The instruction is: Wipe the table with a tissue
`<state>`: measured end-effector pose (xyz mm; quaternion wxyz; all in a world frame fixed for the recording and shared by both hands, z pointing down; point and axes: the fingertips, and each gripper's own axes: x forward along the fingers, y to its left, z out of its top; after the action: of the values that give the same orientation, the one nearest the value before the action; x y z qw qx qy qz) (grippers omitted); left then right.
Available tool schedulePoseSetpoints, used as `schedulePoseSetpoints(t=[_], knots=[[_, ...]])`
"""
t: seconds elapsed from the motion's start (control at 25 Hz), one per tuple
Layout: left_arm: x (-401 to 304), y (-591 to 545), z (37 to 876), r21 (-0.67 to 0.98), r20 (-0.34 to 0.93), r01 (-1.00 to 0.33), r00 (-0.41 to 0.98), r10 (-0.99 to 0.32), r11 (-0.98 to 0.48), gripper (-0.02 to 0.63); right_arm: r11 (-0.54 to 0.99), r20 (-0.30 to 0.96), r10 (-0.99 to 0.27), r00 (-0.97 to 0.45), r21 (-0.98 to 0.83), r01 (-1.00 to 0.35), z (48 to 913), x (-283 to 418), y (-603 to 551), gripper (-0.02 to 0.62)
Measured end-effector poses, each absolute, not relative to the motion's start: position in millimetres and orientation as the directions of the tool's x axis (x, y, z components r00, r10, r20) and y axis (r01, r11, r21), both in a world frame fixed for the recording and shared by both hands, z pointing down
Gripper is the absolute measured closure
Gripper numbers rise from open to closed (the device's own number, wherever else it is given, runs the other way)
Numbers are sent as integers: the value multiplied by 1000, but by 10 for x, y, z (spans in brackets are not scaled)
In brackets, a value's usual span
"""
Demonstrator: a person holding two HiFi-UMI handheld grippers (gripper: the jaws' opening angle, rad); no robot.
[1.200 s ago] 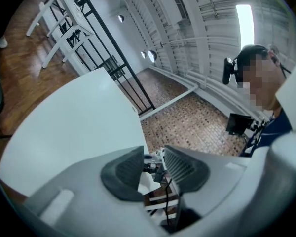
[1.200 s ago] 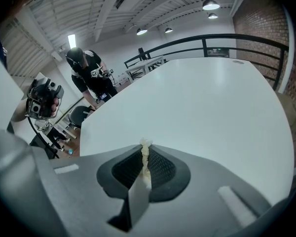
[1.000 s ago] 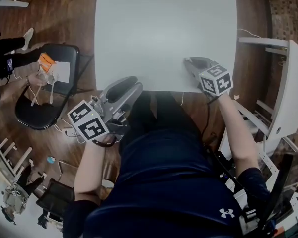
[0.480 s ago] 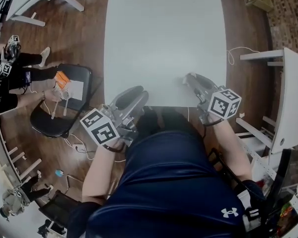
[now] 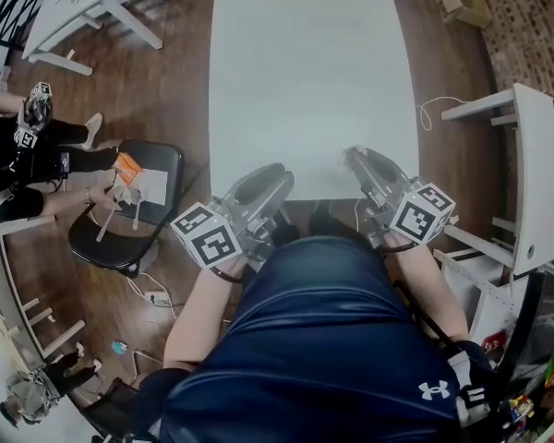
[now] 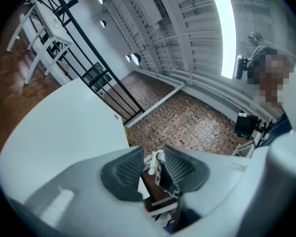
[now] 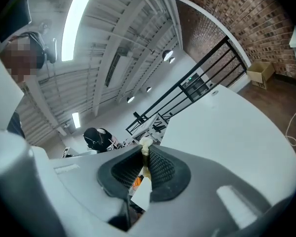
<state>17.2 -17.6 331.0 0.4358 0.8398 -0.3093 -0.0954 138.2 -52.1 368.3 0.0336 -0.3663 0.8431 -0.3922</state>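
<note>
Both claws have lifted at the near edge of the white rectangular table [image 5: 314, 81]. The left gripper [image 5: 275, 174] stands apart and empty, the right gripper [image 5: 358, 158] pinched together. No tissue in sight, so I judge they're held clear, idle.

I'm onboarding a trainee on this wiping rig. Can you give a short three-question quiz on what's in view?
1. True or false: the left gripper and the right gripper are over the far end of the white table.
2. Whose jaws stand apart? A) left gripper B) right gripper C) neither
3. Fill in: on the floor at the table's left, in the head view, stands a black ___.
Key: 1 false, they are at its near edge; 2 A; 3 chair.
</note>
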Motion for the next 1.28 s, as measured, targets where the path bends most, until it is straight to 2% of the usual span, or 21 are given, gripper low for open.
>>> schedulePoseSetpoints(t=[0.2, 0.36, 0.64, 1.28], knots=[[-123, -131, 3247, 785, 80, -420, 798, -597, -456, 474, 443, 226, -691, -687, -619, -649, 3459, 1156, -473, 568], [6, -301, 3240, 800, 95, -405, 814, -573, -444, 474, 403, 248, -719, -649, -611, -681, 3423, 1238, -616, 568], [101, -421, 3337, 782, 89, -392, 840, -536, -485, 474, 376, 210, -784, -584, -589, -716, 3403, 1353, -680, 568], [191, -355, 3263, 777, 108, -441, 797, -595, -450, 474, 441, 175, -752, -635, -583, -683, 3247, 1449, -700, 568]])
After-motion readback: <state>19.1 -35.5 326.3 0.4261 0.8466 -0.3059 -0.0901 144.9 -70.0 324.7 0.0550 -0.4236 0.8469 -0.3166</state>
